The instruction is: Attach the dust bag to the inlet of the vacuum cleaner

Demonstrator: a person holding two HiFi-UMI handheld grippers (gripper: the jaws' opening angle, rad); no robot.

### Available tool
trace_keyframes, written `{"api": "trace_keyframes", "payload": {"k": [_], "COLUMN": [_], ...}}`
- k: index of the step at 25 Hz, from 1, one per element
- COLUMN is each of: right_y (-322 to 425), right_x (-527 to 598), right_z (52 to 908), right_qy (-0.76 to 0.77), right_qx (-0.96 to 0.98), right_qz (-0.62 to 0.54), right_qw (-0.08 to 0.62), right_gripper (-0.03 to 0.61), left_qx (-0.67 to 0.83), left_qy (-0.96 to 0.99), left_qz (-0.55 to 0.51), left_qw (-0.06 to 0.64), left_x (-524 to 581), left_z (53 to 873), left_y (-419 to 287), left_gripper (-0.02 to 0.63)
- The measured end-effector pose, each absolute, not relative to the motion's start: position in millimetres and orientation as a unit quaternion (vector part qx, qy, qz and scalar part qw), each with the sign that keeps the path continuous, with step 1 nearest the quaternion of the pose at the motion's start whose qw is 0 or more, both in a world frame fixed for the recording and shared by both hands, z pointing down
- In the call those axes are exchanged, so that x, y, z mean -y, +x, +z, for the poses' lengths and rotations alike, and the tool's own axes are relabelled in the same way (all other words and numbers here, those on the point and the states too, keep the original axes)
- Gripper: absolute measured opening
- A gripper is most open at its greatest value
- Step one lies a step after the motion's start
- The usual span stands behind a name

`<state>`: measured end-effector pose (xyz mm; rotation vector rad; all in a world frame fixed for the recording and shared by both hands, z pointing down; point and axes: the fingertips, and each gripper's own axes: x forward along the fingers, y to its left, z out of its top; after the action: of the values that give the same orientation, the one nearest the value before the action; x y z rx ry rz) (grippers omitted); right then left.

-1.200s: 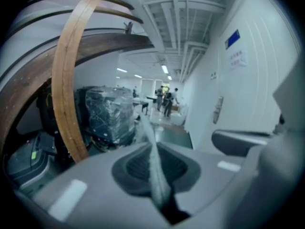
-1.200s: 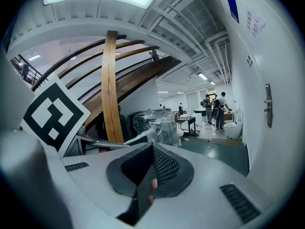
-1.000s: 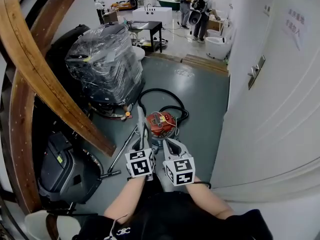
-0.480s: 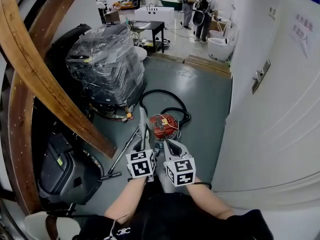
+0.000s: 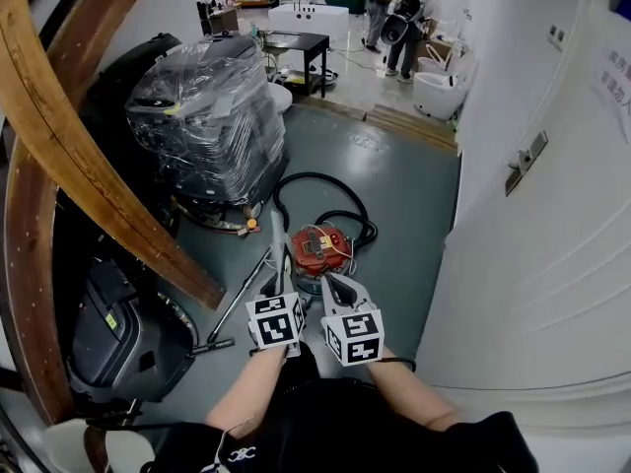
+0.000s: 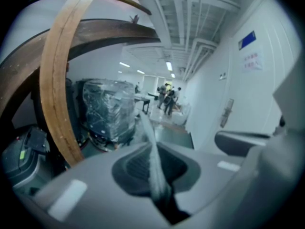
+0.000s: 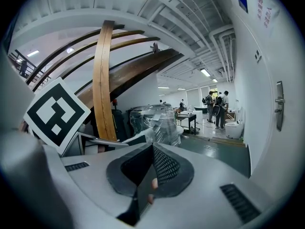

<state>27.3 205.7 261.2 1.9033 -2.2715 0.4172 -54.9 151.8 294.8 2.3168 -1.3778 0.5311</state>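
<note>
The red vacuum cleaner (image 5: 317, 247) serves as the landmark. It sits on the grey floor (image 5: 404, 205), with its black hose (image 5: 325, 180) looped on its far side. Both grippers are held side by side on its near side, raised and apart from it.

The left gripper (image 5: 282, 286) is clamped on a thin pale sheet, seen edge-on between its jaws in the left gripper view and judged to be the dust bag (image 5: 278, 239). In the head view the sheet stands up from the jaws and overlaps the vacuum cleaner's left edge. The right gripper (image 5: 335, 286) is closed with nothing held, its jaws meeting in a seam in the right gripper view. The inlet cannot be made out from here.

The step in hand is judged to be the approach. It is best done if the bag is kept firmly pinched so that it cannot slip or droop, and if the inlet is found before the bag is brought down. The bag's opening should be squared to the inlet. The free right gripper is best used to steady the vacuum cleaner or to press the bag home.
</note>
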Motion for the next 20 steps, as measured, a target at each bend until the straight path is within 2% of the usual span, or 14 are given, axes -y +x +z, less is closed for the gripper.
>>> {"api": "trace_keyframes", "payload": {"k": [20], "right_y": [14], "right_x": [-42], "right_z": [247], "right_qy": [0.624], "right_qx": [0.764], "right_qz": [0.133], "right_qw": [0.093], "right_gripper": [-0.002], "left_qx": [0.499], "left_qy": [0.821], "left_qz": [0.183], "left_qw": [0.21], "left_x": [13], "left_z": [286], "left_y": [-73], "left_gripper": [0.02]}}
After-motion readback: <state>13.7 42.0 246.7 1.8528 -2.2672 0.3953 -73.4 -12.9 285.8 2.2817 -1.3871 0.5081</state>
